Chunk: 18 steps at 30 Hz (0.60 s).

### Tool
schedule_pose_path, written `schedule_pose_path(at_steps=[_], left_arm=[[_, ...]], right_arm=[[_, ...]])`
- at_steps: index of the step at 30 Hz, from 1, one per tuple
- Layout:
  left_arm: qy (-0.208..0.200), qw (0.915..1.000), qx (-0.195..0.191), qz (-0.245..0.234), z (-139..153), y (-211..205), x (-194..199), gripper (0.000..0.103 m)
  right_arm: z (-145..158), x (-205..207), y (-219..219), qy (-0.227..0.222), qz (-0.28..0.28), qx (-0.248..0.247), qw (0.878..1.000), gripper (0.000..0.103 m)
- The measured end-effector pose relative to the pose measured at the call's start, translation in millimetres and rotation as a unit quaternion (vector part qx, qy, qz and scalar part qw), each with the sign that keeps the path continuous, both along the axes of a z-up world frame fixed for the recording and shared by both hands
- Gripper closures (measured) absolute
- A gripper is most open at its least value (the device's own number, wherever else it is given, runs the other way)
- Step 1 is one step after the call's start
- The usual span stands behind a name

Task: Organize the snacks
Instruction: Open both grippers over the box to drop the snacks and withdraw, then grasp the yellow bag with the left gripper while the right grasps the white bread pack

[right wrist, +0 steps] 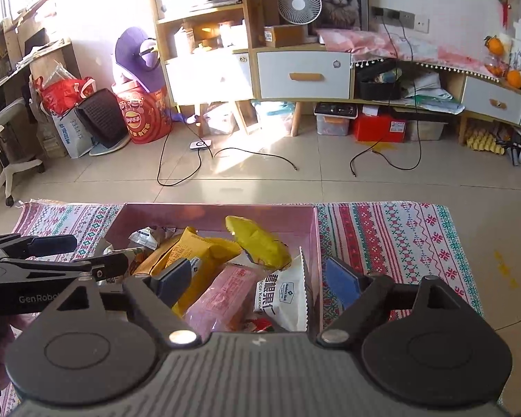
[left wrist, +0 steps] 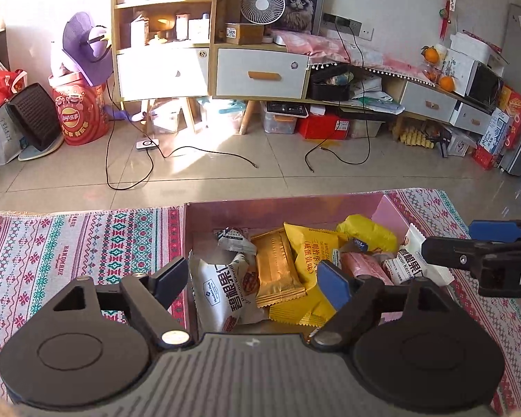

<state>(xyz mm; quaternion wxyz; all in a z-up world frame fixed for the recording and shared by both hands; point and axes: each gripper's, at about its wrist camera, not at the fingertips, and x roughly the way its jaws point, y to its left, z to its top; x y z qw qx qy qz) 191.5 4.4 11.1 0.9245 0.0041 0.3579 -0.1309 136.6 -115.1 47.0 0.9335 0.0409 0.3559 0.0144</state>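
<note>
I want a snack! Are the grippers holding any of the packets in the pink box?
No. The left gripper and right gripper both stand open over the pink cardboard box of wrapped snack packets, and nothing is gripped.

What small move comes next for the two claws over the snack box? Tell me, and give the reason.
Probably lift both claws clear of the pink box. The left claw and the right claw both stand open with nothing gripped. The snack packets, such as the white packet and the gold packet, already lie inside the box, and no packet shows on the patterned cloth.
</note>
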Motion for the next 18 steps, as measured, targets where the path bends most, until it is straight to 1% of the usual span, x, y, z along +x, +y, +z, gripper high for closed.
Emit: schedule_pose_path(at_steps=[4, 14, 18], left_arm=[[-0.002, 1.0000, 0.004, -0.001, 5, 7, -16, 0.010], [0.001, 0.9998, 0.014, -0.010, 13, 26, -56, 0.003], [-0.002, 0.9995, 0.027, -0.017, 14, 33, -71, 0.000]], right_arm=[[4, -11, 0, -0.002, 0.003, 0.007, 1.000, 0.011], [10, -48, 6, -0.004, 0.016, 0.019, 1.000, 0.005], [8, -59, 11, 0.005, 0.023, 0.014, 1.000, 0.004]])
